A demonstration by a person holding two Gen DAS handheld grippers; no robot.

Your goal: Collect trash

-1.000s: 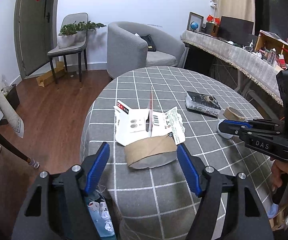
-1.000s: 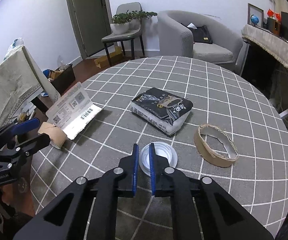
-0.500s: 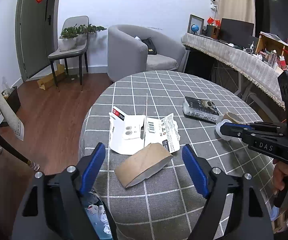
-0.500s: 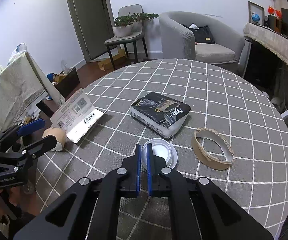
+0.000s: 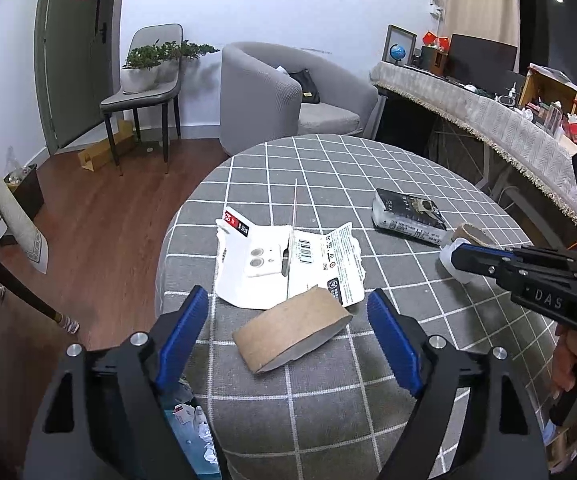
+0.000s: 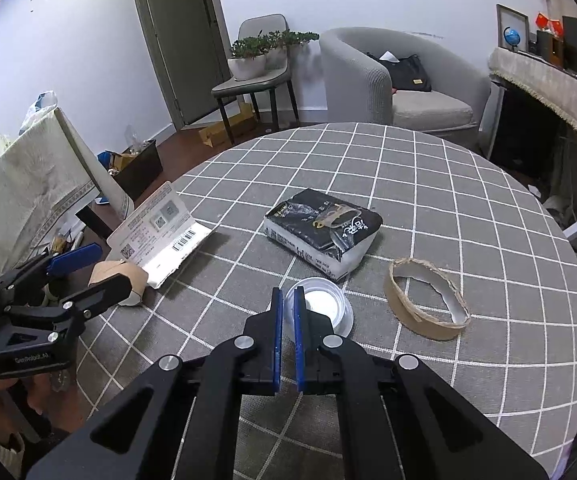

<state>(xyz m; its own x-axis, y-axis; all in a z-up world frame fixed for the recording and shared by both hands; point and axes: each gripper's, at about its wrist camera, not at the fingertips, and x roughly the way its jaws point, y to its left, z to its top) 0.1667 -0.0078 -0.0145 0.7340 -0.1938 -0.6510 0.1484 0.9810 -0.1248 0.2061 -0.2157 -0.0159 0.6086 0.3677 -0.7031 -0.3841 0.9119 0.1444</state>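
A flattened brown cardboard roll (image 5: 288, 334) lies on the grey checked table (image 6: 448, 200) near its edge. My left gripper (image 5: 288, 334) stands open around it, and neither blue pad touches it. My right gripper (image 6: 287, 312) is shut on the near rim of a small clear plastic cup (image 6: 328, 306); the left wrist view shows the same right gripper (image 5: 454, 256) with the cup (image 5: 446, 260) at its tip. A torn white packaging card (image 5: 284, 264) lies just behind the roll.
A black tissue pack (image 6: 324, 232) and a brown cardboard ring (image 6: 424, 300) lie on the table beyond the cup. Below the table's edge under my left gripper is a bin (image 5: 192, 432) with white scraps. An armchair (image 5: 272, 96) stands behind.
My left jaws have spread wider, and the cardboard roll that sat level between them now lies skewed on the table. The right jaws have narrowed onto the cup's rim.
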